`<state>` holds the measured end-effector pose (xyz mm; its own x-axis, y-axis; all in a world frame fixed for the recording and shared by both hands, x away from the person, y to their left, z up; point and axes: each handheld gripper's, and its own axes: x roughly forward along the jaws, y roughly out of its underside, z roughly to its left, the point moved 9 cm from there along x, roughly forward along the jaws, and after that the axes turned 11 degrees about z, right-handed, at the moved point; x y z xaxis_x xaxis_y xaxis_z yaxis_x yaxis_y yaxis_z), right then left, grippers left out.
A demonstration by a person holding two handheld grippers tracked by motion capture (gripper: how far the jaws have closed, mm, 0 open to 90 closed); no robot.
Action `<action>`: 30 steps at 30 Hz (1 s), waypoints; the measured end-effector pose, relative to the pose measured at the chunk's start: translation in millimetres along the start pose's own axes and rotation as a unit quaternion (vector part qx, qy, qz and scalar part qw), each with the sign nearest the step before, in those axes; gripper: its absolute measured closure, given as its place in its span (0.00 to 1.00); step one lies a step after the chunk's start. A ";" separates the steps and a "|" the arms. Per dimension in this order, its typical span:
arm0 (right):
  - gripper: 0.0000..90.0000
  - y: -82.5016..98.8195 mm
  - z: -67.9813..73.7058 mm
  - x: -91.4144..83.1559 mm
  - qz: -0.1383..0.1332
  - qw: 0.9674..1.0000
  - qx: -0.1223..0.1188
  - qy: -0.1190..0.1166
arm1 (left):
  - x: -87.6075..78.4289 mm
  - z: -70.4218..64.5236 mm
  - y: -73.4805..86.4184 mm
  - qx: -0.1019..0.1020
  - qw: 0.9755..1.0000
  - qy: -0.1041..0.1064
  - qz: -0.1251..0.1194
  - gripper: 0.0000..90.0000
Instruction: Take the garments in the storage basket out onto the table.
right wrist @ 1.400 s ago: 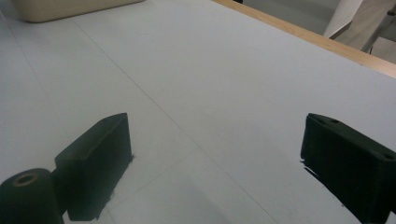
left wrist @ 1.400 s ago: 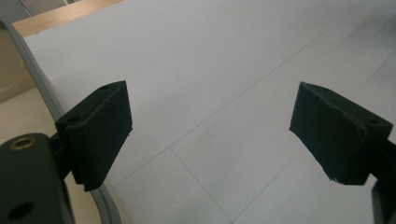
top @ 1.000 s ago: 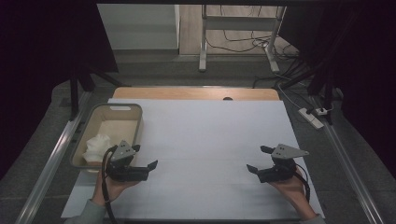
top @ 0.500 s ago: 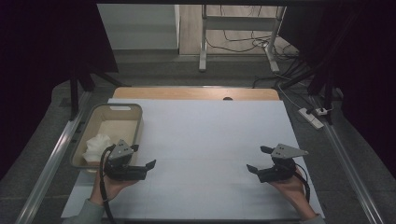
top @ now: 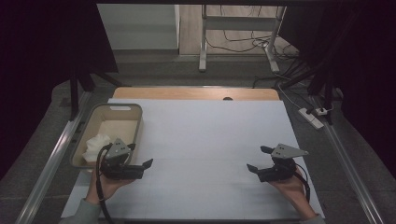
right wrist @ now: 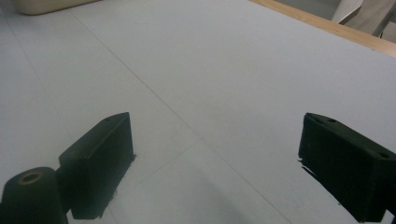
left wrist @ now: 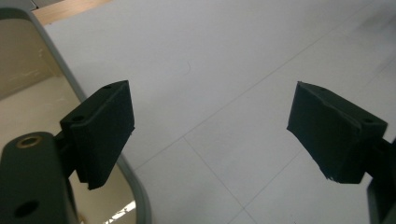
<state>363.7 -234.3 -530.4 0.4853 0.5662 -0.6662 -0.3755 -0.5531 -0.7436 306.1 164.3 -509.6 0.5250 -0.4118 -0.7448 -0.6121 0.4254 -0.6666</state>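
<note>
My left gripper [top: 140, 156] rests low over the white table [top: 210, 135], just right of a beige bin [top: 119, 108], and its jaws stand wide apart with nothing between them. In the left gripper view the left gripper [left wrist: 210, 126] frames bare table, with the bin's rim [left wrist: 70, 79] beside its left jaw. A crumpled white cloth [top: 95, 142] lies in the bin's near end. Held near the table's right edge, my right gripper [top: 258, 158] is open and points left. In the right gripper view the right gripper [right wrist: 215, 154] holds nothing.
A wooden strip [top: 196, 93] with a small dark knob [top: 228, 98] runs along the table's far edge. Metal rails [top: 56, 154] flank the table. A power strip [top: 312, 117] and cables lie on the floor to the right. The bin [right wrist: 46, 4] shows far off.
</note>
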 end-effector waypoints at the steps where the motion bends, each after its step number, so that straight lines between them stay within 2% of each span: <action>1: 0.11 0.0 0.0 0.0 0.000 1.000 0.000 0.000 | -1.4 1.3 0.0 -0.001 1.000 -0.001 -0.001 0.16; 6: 0.11 1.1 -0.7 0.9 0.005 1.000 0.000 0.002 | -7.8 8.0 0.4 -0.011 1.000 -0.010 0.000 0.16; 18: 0.11 1.8 -0.8 1.7 0.007 1.000 0.001 0.002 | -17.3 17.6 1.1 -0.020 1.000 -0.016 -0.006 0.16; 21: 0.11 2.0 -0.7 2.1 0.008 1.000 0.002 0.001 | -20.6 20.0 1.1 -0.025 1.000 -0.011 -0.011 0.16; 30: 0.11 3.1 -1.3 3.2 0.011 1.000 0.005 0.001 | -23.9 37.7 7.4 -0.044 0.998 -0.036 -0.009 0.16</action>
<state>365.1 -235.1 -534.8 0.4780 0.5524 -0.6829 -0.3946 -0.5596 -0.7288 311.3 207.6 -497.9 0.5760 -0.3579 -0.7349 -0.6497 0.3451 -0.6773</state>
